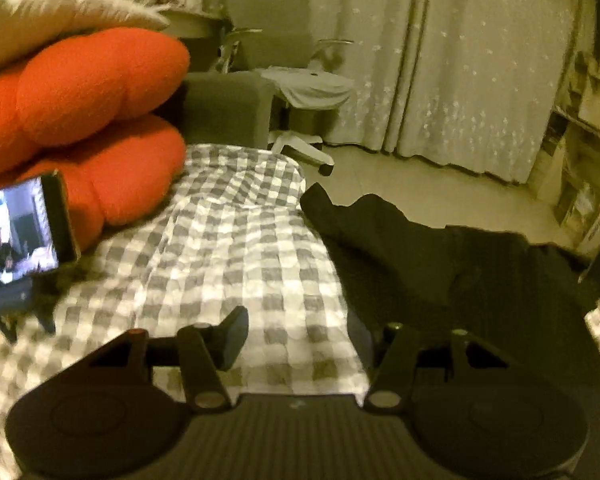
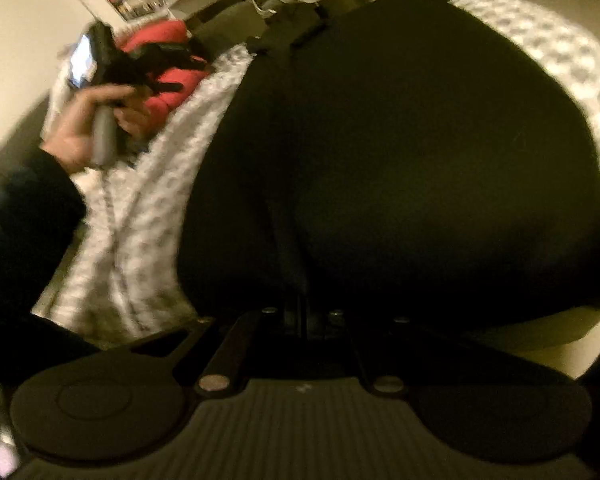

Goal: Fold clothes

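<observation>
A black garment [image 1: 440, 272] lies on the right side of the checked bedsheet [image 1: 228, 248], with one corner hanging past the bed's edge. My left gripper [image 1: 300, 340] hovers open over the sheet just left of the garment, and nothing is between its fingers. In the right wrist view the black garment [image 2: 400, 152] fills most of the frame, spread flat. My right gripper [image 2: 300, 316] is shut on the black garment's near edge, its fingertips lost in the dark cloth. A hand [image 2: 76, 136] holds the left gripper [image 2: 180, 70] up at the far left.
Two orange cushions [image 1: 92, 120] and a pale pillow [image 1: 52, 12] are stacked at the bed's left. A lit phone [image 1: 16, 232] stands on a small tripod beside them. An office chair [image 1: 292, 80], curtains [image 1: 460, 60] and shelves [image 1: 580, 152] lie beyond the bed.
</observation>
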`<action>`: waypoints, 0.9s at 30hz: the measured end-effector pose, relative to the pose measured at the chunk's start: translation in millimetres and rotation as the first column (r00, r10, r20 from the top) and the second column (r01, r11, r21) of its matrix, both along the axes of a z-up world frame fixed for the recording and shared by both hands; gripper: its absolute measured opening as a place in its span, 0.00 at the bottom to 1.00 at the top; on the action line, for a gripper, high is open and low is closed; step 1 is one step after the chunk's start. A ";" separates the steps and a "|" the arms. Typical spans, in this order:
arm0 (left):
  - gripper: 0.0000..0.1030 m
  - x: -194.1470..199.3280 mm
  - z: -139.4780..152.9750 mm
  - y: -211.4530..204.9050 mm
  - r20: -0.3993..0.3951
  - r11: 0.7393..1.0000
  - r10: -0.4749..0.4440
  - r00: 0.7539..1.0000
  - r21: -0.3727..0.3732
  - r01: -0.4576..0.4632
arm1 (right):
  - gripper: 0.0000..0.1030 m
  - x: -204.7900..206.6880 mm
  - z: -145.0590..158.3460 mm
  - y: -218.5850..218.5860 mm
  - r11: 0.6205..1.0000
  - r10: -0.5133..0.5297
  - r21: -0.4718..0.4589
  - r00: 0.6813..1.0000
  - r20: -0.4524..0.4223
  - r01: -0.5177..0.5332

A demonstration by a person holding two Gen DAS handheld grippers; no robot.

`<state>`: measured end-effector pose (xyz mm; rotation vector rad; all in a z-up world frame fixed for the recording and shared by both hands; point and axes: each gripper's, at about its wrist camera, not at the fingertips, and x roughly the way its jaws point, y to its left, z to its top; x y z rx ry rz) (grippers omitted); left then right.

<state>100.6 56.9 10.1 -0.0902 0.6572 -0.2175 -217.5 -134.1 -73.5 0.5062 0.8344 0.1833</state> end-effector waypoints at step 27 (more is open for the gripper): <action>0.50 -38.3 -5.5 -12.2 -0.032 0.997 -0.061 0.998 0.034 0.062 | 0.14 15.5 30.4 -5.2 0.995 0.089 -0.044 0.996 -0.013 -0.090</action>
